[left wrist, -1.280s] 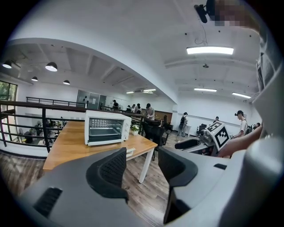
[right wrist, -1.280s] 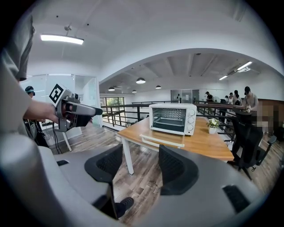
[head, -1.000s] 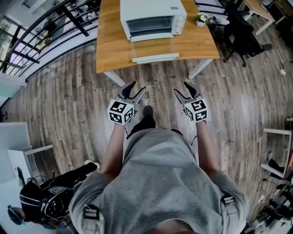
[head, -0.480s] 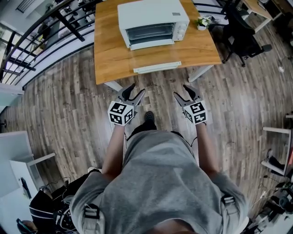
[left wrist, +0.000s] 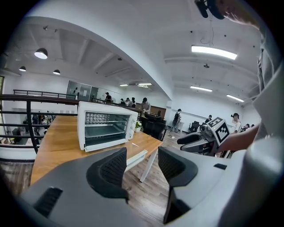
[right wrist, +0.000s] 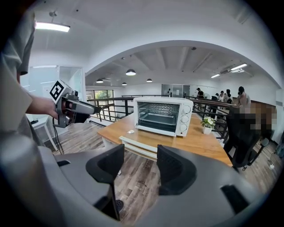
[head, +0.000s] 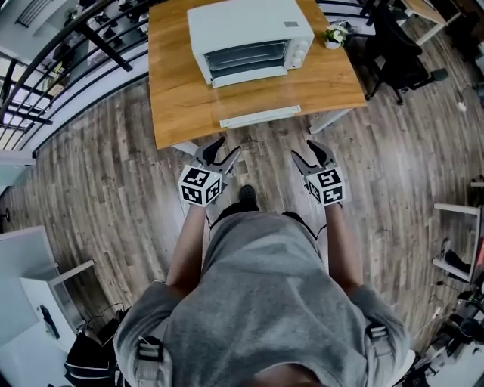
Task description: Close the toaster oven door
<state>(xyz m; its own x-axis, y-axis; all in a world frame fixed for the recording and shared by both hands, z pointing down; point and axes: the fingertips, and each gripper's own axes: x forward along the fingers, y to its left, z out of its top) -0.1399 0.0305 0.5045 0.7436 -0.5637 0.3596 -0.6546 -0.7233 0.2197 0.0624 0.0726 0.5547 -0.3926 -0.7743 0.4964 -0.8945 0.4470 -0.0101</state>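
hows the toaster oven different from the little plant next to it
The oven is a big white box with knobs; the plant is small and green, in a white pot. The oven sits centrally; the plant stands at its knob side, near the edge. Both rest on the wooden table.

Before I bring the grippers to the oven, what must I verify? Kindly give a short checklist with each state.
1. Toaster oven door open, waiting to be closed: ok, folded down.
2. Left gripper empty: ok, jaws apart, nothing between.
3. Right gripper empty: ok; jaws have just been closing slightly, apart, nothing between.
4. Grippers near the door: not ok, both over the floor, short of the table.
5. Plant clear of the door's swing: ok, it stands beside the oven.
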